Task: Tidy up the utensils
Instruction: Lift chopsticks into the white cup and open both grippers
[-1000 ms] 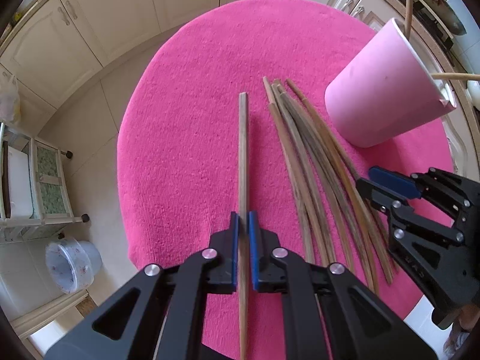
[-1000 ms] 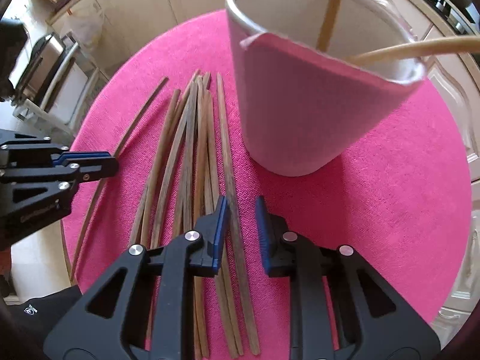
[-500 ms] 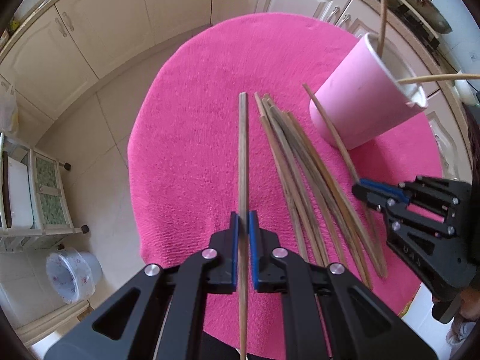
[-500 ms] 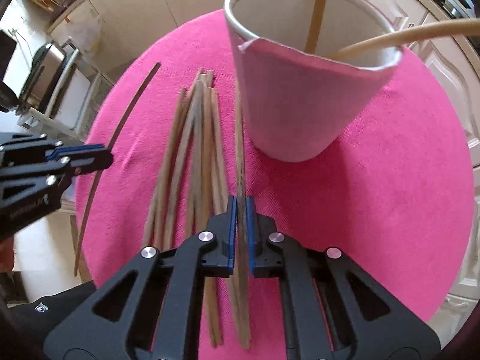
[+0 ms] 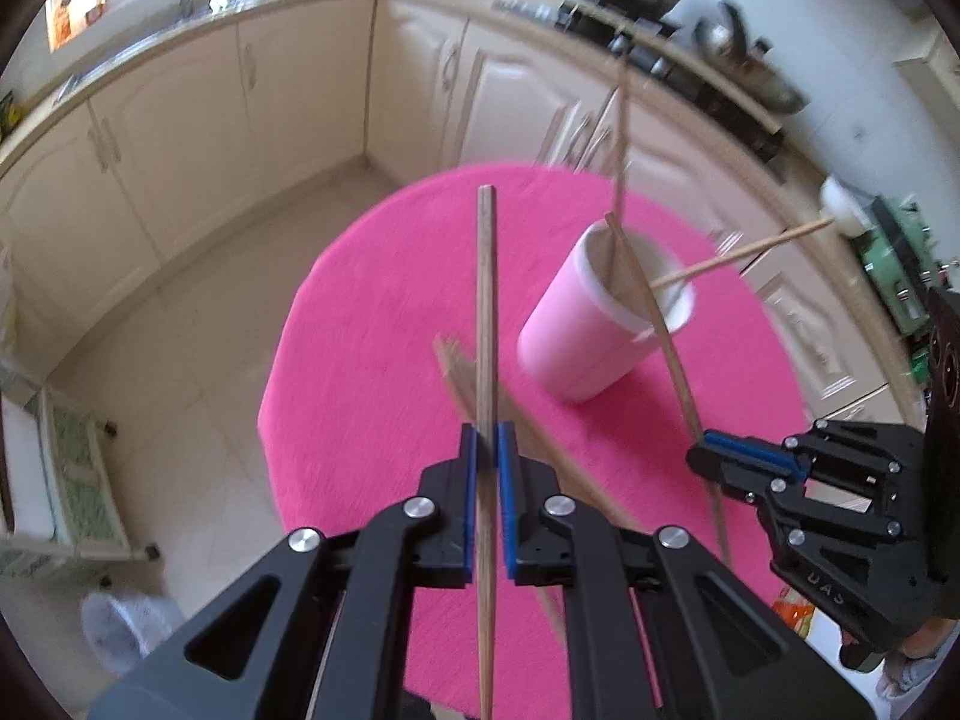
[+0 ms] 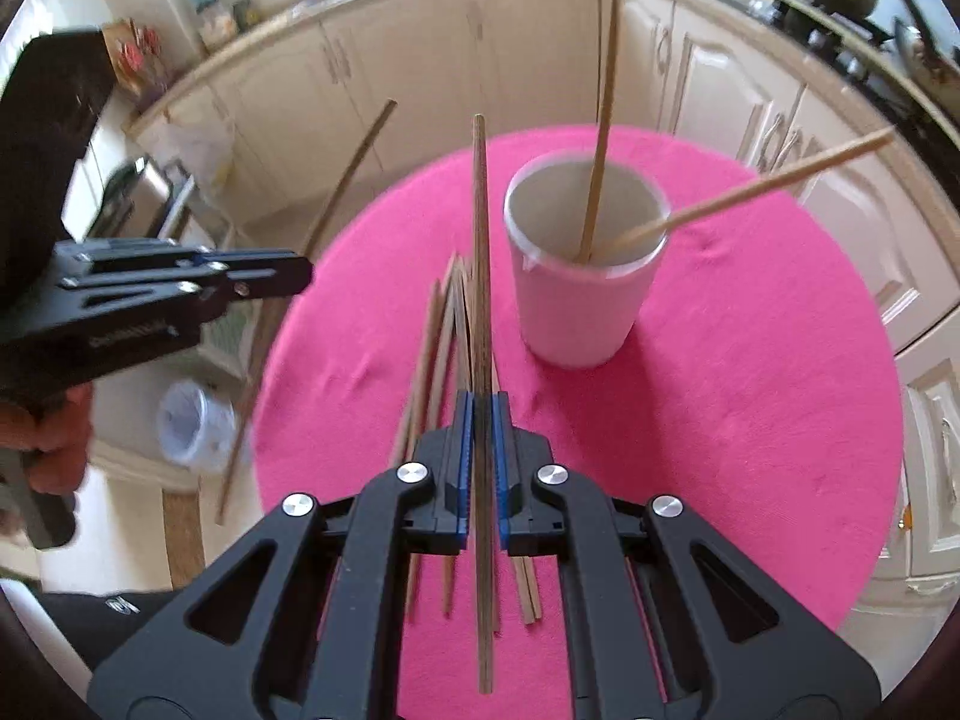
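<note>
Left gripper (image 5: 487,468): closed on a single wooden chopstick (image 5: 486,324), which is clamped between the blue pads and points forward. Compared with 0.5 s ago, the grip is unchanged, but the gripper is seen raised well above the pink mat (image 5: 372,360), with the kitchen cabinets (image 5: 180,138) now filling the upper view.

Right gripper (image 6: 478,468): closed on a second chopstick (image 6: 480,252), held lengthwise between the pads. The same clamp was seen 0.5 s ago; the stick is now carried clear of the mat, its tip lying just left of the cup rim in the right wrist view.

Pink cup (image 6: 579,300): upright on the mat, right of the pile. Two chopsticks (image 6: 600,120) are leaned inside it, as before.

Remaining pile (image 6: 447,336): several chopsticks are left lying on the mat below the right gripper, left of the cup. The pile is blurred in the left wrist view.

Relative position: the right gripper is seen at the right edge of the left wrist view, its chopstick slanting up across the cup. The two grippers are well apart.

Floor: a white bin (image 6: 192,426) is visible beside the mat edge.
</note>
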Tool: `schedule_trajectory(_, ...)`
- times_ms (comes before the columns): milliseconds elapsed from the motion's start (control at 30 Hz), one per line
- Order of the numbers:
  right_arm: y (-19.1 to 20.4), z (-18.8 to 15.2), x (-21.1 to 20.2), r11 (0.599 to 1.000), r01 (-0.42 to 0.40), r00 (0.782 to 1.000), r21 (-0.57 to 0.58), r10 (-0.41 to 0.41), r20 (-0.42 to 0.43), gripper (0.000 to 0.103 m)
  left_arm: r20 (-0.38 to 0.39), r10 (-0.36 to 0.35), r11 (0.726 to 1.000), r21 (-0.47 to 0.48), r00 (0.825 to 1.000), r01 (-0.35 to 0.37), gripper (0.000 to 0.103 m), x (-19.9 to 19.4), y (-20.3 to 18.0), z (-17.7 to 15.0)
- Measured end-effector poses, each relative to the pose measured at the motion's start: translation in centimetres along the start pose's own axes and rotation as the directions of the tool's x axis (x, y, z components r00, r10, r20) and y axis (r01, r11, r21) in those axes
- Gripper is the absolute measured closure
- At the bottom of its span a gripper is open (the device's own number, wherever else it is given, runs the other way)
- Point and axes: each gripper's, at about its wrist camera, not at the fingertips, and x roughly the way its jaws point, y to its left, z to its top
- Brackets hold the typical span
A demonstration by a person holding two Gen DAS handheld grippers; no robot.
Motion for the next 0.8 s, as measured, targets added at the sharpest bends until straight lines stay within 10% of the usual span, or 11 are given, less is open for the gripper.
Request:
schedule_trajectory(433, -3.0, 2.7, -6.2, 0.979, -0.078, 0.969, 0.19, 0.03, 0.244, 0.097, 0.244, -0.149, 0.989, 0.054, 0.958, 0.141, 0.096, -5.0, -4.2, 5.9)
schedule_trajectory(800, -6.3, 5.7, -7.4, 0.944, -0.125, 0.892, 0.306, -0.028, 0.452, 0.096, 0.39, -0.206, 0.978, 0.068, 0.897, 0.195, 0.096, -4.8, -6.7, 10.8)
